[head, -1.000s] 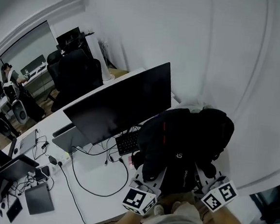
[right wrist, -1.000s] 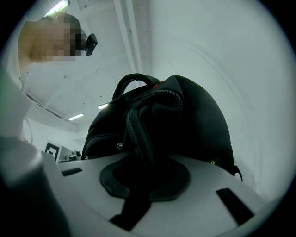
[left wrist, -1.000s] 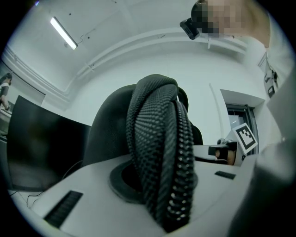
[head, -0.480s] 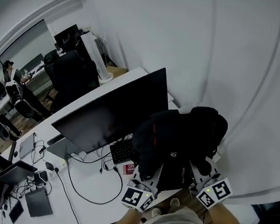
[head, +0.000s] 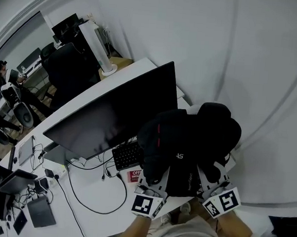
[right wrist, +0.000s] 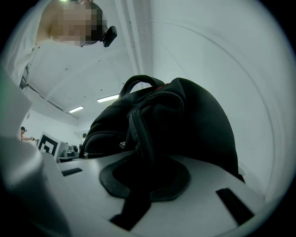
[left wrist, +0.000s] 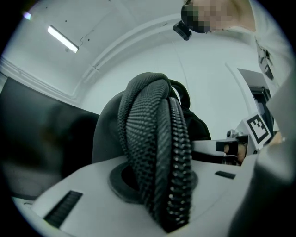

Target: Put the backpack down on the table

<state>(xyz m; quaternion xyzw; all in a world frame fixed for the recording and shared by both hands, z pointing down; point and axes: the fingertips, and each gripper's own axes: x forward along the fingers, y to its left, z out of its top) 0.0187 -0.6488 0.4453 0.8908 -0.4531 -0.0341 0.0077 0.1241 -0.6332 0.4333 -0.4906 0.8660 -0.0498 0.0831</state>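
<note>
While the left gripper (left wrist: 157,187) and right gripper (right wrist: 147,181) jaws stay clamped on it, we have brought the backpack (head: 187,144) lower toward the table (head: 95,191); setting it down remains.

The backpack (head: 187,144) is showing matt black cloth; its strap (left wrist: 152,139), lying in the left claw (left wrist: 157,199), is presenting coarse ribbed webbing. The plates of this and the right claw (right wrist: 143,185) are appearing as smooth matt grey plastic. The monitor (head: 112,122) is reflecting glossily; the tabletop (head: 95,198) is looking smooth and white.
</note>
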